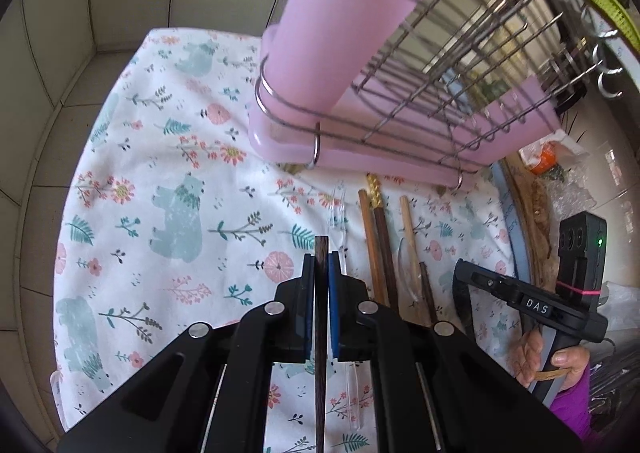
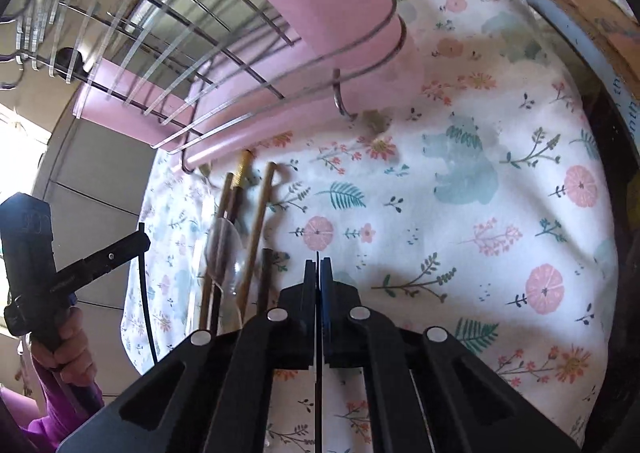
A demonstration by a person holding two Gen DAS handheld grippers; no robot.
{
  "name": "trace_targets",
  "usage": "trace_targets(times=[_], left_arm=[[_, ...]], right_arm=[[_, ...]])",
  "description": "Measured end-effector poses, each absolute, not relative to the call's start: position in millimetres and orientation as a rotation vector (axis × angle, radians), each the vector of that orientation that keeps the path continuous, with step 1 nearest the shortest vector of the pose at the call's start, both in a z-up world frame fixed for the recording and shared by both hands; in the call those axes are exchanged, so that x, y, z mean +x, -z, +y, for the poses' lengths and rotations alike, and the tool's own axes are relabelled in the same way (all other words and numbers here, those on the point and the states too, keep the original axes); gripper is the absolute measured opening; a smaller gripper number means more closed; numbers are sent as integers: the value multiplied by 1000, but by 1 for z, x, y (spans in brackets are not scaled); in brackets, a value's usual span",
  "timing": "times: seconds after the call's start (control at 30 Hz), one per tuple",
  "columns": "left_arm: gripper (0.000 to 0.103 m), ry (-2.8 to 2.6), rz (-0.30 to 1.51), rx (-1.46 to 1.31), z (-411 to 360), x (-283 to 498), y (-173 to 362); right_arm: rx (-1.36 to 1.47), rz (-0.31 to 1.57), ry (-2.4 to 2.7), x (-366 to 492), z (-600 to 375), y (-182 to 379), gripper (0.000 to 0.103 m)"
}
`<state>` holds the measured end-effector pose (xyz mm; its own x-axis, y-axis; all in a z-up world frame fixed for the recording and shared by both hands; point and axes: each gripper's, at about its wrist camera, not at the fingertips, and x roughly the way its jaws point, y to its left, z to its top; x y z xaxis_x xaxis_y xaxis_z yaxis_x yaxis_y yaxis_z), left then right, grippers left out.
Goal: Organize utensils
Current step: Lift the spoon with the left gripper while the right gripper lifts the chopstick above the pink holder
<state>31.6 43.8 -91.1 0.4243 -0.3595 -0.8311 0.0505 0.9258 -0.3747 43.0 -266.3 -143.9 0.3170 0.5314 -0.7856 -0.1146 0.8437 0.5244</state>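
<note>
Left gripper (image 1: 320, 265) pinches a dark chopstick (image 1: 320, 333) lengthwise along its fingers, tip aimed toward the pink holder (image 1: 332, 37) in the wire rack (image 1: 460, 85) beyond; right gripper (image 2: 319, 273) pressed together, seemingly empty, nearer the loose chopsticks (image 2: 256, 221).

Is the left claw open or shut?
Shut. The left claw pinches a dark chopstick tight between its blue pads, no gap beside it.

Both handheld tools are matte black. The left gripper (image 1: 320, 257) has blue pads and 4 round silver screws. The right gripper (image 2: 319, 262) matches it. At 4 o'clock in the left view, white "DAS" lettering, a pink band, a green light and a purple sleeve (image 1: 570, 405).
</note>
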Motion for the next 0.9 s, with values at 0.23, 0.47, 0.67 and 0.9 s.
trace_targets(times=[0.23,0.47,0.67,0.9], left_arm=[[6,268,1017,-341,47,26,71],[6,255,908,-368,51,19,46],[6,252,812,-395,62,12,21],[6,251,695,-402,69,6,-19]], right_arm=[[434,1062,-470,30,-275,117,2],[438,912,-482,18,-286,80,2],[379,783,-464,7,-286,46,2],[334,639,-449,1,-291,-6,2]])
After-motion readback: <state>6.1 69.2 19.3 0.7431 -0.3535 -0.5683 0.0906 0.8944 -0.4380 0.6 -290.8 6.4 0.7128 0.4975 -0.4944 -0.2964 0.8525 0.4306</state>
